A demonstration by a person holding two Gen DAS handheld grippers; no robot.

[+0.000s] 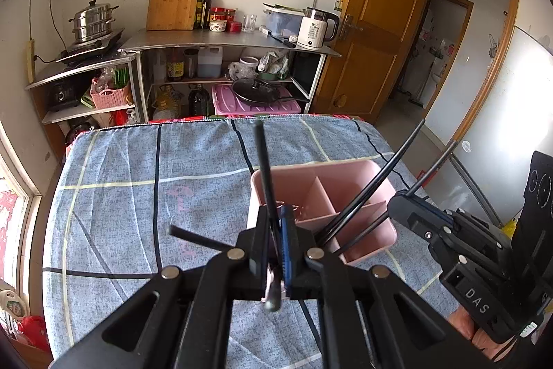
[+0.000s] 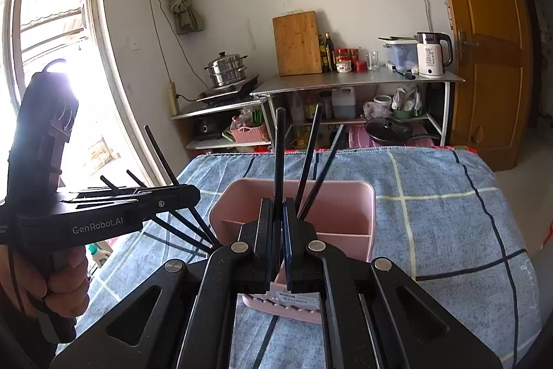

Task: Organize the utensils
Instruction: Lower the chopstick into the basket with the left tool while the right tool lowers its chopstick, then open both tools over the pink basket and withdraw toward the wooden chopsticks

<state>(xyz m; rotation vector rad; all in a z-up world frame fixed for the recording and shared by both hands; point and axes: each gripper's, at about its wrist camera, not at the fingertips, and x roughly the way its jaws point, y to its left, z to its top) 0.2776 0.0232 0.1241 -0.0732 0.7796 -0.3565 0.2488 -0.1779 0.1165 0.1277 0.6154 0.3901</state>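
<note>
Right claw [image 2: 278, 213] pinching chopstick [image 2: 279, 154], pink caddy [image 2: 352, 196] behind

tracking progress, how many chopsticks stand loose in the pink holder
2: one chopstick and another beside it lean in the pink holder just beyond the right claw, which grips a third chopstick. More may hide behind it.

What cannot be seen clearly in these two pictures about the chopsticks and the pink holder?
- Left wrist view: the lower end of the chopstick in the left gripper is blurred, close to the lens.
- Left wrist view: the pink holder floor is hidden by its dividers and the gripper.
- Right wrist view: the right gripper covers the holder's near compartments; where its chopstick ends is hidden.
</note>
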